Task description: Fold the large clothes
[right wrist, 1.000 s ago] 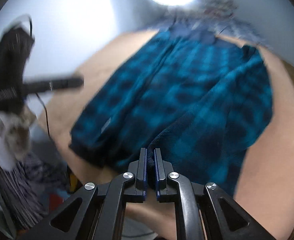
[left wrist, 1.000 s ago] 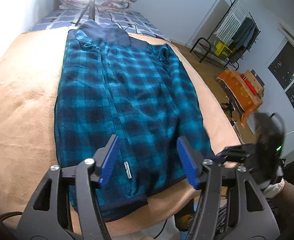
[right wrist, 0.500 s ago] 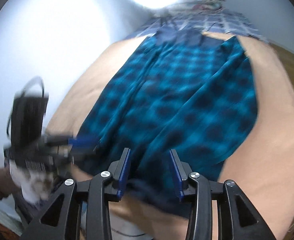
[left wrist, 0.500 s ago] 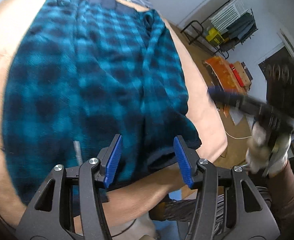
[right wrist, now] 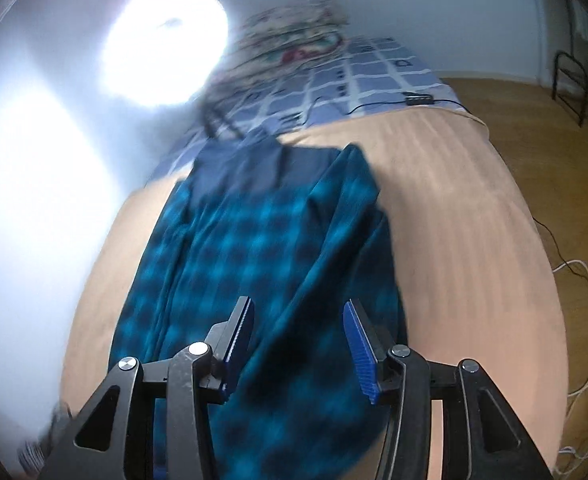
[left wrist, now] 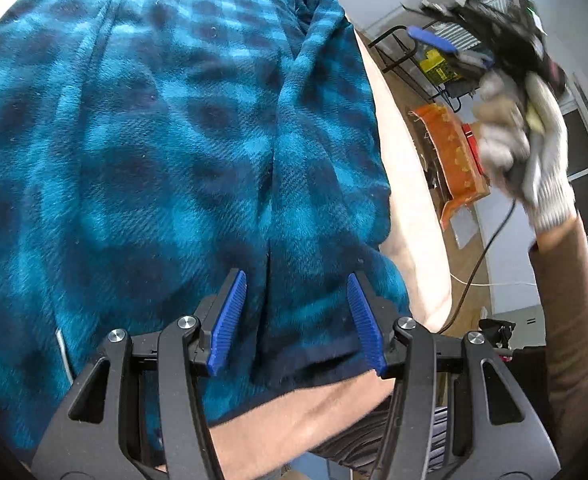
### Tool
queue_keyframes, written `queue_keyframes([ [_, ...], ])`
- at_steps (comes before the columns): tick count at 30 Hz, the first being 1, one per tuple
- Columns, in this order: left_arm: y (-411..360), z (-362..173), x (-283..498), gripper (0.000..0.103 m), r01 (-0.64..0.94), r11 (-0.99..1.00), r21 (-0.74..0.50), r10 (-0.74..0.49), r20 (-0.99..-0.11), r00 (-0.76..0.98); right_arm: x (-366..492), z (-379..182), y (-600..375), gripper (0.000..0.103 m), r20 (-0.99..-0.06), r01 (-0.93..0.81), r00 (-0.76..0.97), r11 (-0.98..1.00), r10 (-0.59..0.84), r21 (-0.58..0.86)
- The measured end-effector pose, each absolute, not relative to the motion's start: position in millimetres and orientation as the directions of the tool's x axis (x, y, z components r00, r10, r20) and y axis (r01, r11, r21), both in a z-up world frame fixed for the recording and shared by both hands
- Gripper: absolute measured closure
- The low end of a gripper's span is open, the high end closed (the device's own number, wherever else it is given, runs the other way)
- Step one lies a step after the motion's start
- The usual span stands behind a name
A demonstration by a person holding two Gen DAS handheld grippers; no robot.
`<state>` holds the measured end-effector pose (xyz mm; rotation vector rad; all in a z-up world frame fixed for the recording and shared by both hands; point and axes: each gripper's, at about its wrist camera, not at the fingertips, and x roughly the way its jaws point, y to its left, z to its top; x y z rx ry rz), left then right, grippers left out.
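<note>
A: Since a moment ago the left gripper (left wrist: 298,320) has dropped in close over the near hem of the blue plaid jacket (left wrist: 154,128), and the right gripper (right wrist: 298,344) has swung out to the jacket's right side. Its jaws, pressed together before, have just been opening, and nothing sits between them.

B: So both are released?

A: Yes. The left jaws stand apart above the hem corner, with the folded-in flap's edge running up between them, but the pads (left wrist: 228,320) press on no cloth. The right ones hang spread above the right half, holding nothing.

B: Where does the jacket lie?

A: Flat on the tan blanket (right wrist: 454,208), collar at the far end towards the checked bedding (right wrist: 374,76), hem nearest the person's gloved hand (left wrist: 534,152).

B: What makes the next fold go well?

A: I'd say take the hem at two matching corners, one gripper each, biting through every layer of the dark band. Then lift both together and carry the hem towards the collar evenly, so the folded-in side doesn't slide open.

B: Risk?

A: Probably pinching the blanket along with the fleece.
</note>
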<state>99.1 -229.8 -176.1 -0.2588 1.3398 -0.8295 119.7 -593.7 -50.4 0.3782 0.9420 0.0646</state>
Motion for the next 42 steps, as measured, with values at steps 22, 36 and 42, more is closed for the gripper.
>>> queue_keyframes([
  [22,-235,-162,87,0.103,0.497,0.625,-0.602,-0.687,-0.726,-0.015,271,-104,-616,0.101,-0.819,0.256,0.573,0.956,-0.027,0.146],
  [36,-229,-166,74,0.103,0.506,0.641,-0.577,-0.666,-0.746,-0.009,320,-107,-499,0.102,-0.817,-0.001,0.575,0.999,0.029,0.034],
  [42,-227,-175,81,0.103,0.47,0.659,-0.587,-0.658,-0.753,-0.018,345,-168,-477,0.096,-0.882,-0.029,0.471,0.999,0.0,-0.016],
])
